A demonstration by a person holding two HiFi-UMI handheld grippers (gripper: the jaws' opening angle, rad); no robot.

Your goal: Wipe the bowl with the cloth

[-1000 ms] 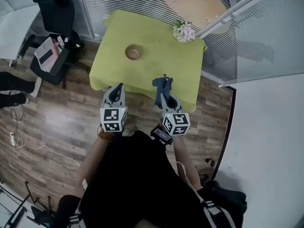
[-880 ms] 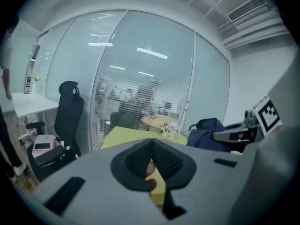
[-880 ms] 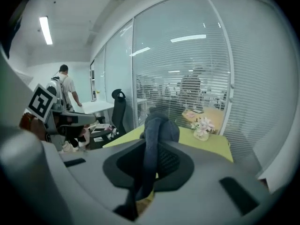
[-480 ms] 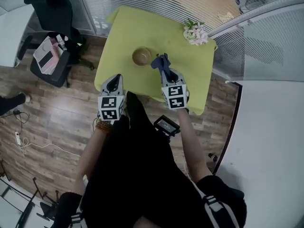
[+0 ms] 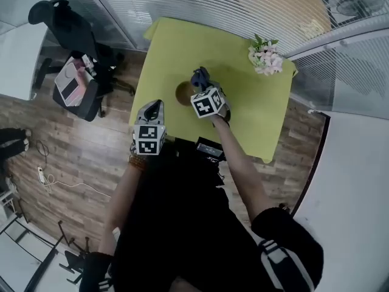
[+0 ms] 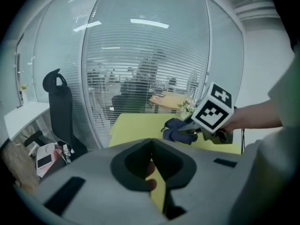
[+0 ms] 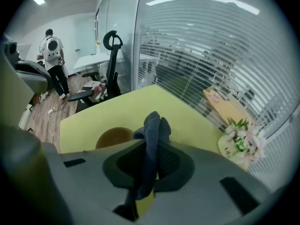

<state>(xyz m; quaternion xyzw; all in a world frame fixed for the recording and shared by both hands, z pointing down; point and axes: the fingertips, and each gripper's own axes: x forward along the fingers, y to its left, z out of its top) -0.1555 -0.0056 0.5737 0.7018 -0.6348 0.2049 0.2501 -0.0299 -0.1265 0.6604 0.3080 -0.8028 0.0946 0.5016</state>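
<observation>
A brown bowl (image 5: 182, 93) stands on the yellow-green table (image 5: 255, 114), near its left front part. My right gripper (image 5: 201, 85) is shut on a dark blue cloth (image 5: 199, 76) and hangs just right of the bowl, partly covering it. In the right gripper view the cloth (image 7: 152, 135) bunches out between the jaws, with the bowl (image 7: 114, 137) below and to the left. My left gripper (image 5: 155, 106) is shut and empty at the table's front left edge. The left gripper view shows its closed jaws and the cloth (image 6: 179, 130) in the right gripper beyond them.
A bunch of flowers (image 5: 265, 58) lies at the table's far right corner. A black office chair (image 5: 64, 20) and a seat with pink items (image 5: 76, 90) stand left of the table. Glass walls with blinds (image 5: 200, 5) run behind it. A person (image 7: 53, 55) stands far off.
Both grippers have moved forward and down towards the table. The right one carried the cloth from the table's front edge to beside the bowl. The left one reached the table's front left edge.
</observation>
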